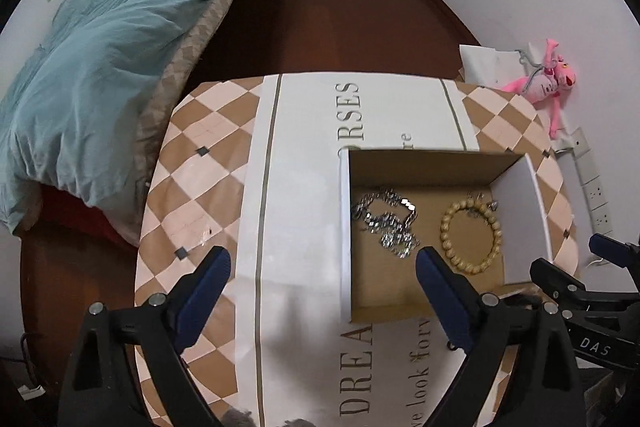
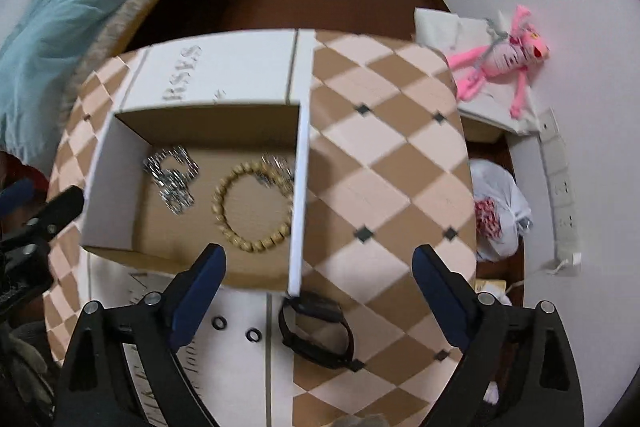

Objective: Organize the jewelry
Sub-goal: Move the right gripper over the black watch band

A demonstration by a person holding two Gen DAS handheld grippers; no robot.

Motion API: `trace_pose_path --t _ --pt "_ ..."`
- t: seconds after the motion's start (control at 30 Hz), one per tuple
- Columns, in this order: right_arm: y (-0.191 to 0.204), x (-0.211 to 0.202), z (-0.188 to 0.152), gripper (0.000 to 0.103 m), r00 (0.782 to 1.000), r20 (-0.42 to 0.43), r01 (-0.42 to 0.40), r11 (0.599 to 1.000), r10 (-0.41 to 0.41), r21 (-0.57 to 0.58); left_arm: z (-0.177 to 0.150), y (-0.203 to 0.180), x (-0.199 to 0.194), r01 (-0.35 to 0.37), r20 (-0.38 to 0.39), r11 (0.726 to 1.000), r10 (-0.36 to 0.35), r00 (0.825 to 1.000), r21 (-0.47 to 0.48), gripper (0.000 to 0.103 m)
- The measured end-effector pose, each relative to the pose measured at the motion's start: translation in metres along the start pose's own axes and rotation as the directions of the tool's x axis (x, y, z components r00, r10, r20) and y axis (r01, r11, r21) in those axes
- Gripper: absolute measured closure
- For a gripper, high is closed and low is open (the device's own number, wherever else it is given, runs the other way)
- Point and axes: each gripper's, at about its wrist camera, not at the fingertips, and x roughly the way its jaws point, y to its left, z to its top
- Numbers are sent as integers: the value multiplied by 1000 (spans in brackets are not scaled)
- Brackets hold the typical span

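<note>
An open cardboard box (image 1: 520, 195) (image 2: 108, 183) stands on the table. Inside lie a tangled silver chain (image 1: 386, 221) (image 2: 172, 179) and a wooden bead bracelet (image 1: 470, 233) (image 2: 252, 205). A black watch (image 2: 316, 331) and two small black rings (image 2: 219, 323) (image 2: 253, 335) lie on the table in front of the box. My left gripper (image 1: 322, 269) is open and empty, above the table at the box's left front. My right gripper (image 2: 318, 267) is open and empty, hovering over the box's right front corner and the watch.
The table (image 1: 192, 211) (image 2: 384, 179) has a checked cloth with a white printed panel. A bed with a teal duvet (image 1: 100, 59) lies to the left. A pink plush toy (image 2: 500, 63), a white bag (image 2: 500, 211) and a power strip (image 2: 560, 179) lie on the floor at the right.
</note>
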Motion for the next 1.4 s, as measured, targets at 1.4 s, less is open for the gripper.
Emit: trace_pose_path --t 1.4 --pt "5 -170 -98 6 935 349 -94 992 61 79 -67 10 -142 -77 237 992 99 967 -100 8"
